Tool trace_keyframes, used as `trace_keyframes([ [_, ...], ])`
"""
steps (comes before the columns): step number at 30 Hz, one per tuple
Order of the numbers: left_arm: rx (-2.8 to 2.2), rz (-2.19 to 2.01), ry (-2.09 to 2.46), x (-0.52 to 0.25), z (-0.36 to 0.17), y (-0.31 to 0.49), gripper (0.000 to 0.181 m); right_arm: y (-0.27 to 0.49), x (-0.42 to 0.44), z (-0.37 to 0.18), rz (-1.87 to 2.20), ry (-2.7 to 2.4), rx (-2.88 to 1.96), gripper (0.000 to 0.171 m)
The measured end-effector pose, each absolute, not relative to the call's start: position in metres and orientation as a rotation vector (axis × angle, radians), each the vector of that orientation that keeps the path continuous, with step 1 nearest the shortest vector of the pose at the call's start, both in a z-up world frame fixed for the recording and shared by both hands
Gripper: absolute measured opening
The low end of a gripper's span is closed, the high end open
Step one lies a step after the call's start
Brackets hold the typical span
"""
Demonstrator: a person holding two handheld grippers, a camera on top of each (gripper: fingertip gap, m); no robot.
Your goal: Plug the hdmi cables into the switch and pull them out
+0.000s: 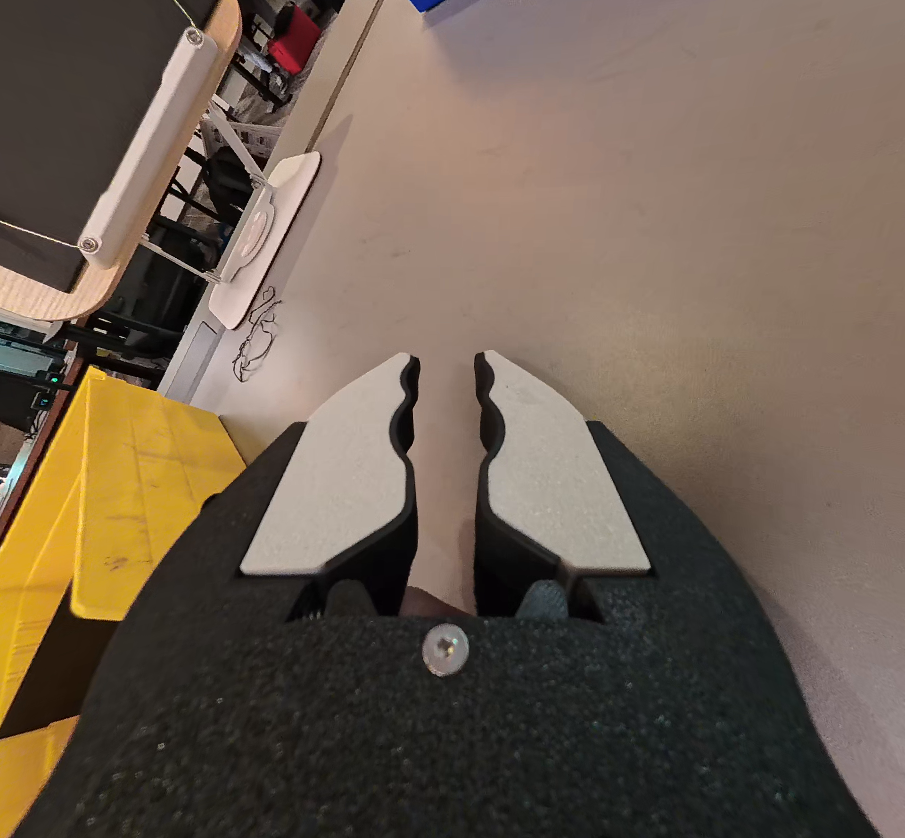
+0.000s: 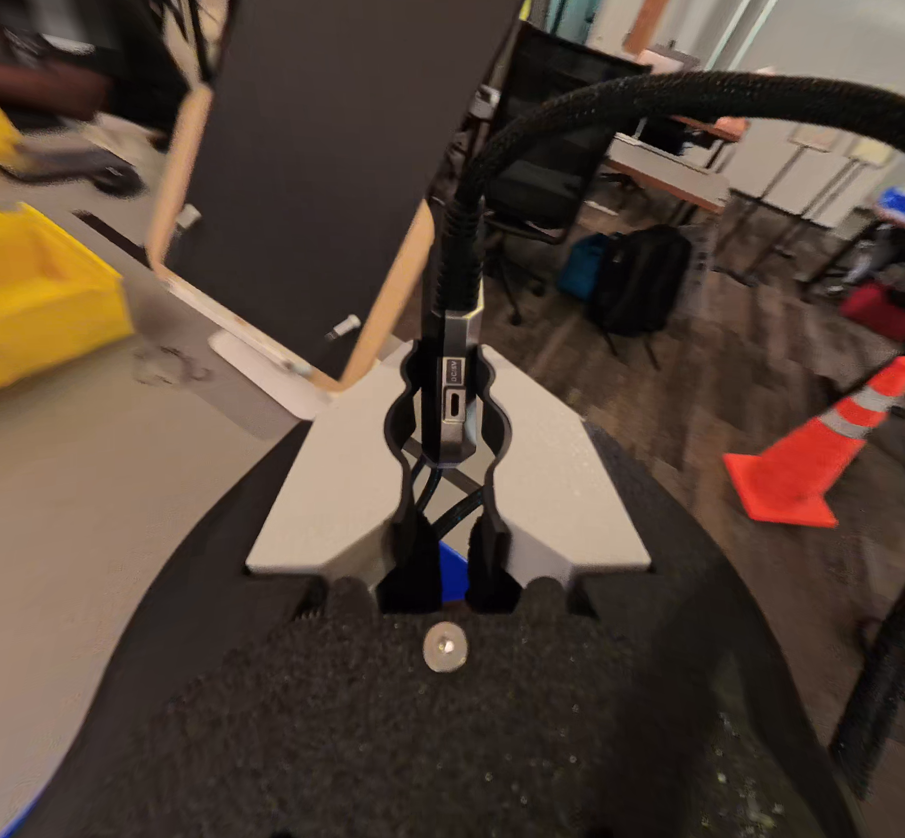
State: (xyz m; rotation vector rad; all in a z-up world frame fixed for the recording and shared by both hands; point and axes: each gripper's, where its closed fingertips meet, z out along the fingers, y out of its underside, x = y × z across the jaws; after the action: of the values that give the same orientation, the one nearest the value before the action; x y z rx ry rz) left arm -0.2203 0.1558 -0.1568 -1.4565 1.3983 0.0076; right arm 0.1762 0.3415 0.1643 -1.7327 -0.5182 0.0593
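Both grippers have a rough black body, one silver screw (image 1: 445,649), and pale grey wavy-edged fingers (image 2: 553,471).

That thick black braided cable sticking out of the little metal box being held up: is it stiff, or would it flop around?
Probably fairly stiff: the braided cable holds a smooth arch in mid-air rather than drooping straight down. It likely tugs on the switch, since the right tool grips only that small box. The ribbed collar at the plug suggests bending is limited there.

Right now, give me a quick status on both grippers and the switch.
Left gripper: jaws open, empty, over bare table. Right gripper: shut on switch, braided cable plugged in on top. Tilted board close behind.
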Motion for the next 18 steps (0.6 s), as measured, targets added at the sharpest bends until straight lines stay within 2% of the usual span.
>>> trace_keyframes([
  [6,-1.457,0.014,1.414,-0.219,-0.16,0.154,0.022,0.35,0.172,0.04,0.052,-0.392,-1.845,0.02],
  [10,-1.454,0.014,1.414,-0.219,-0.16,0.154,0.022,0.353,0.173,-0.019,0.033,-0.306,-1.947,0.021],
  [18,-1.447,0.017,1.433,-0.218,-0.163,0.154,0.022,0.348,0.181,-0.062,-0.028,-0.166,-2.066,0.022],
])
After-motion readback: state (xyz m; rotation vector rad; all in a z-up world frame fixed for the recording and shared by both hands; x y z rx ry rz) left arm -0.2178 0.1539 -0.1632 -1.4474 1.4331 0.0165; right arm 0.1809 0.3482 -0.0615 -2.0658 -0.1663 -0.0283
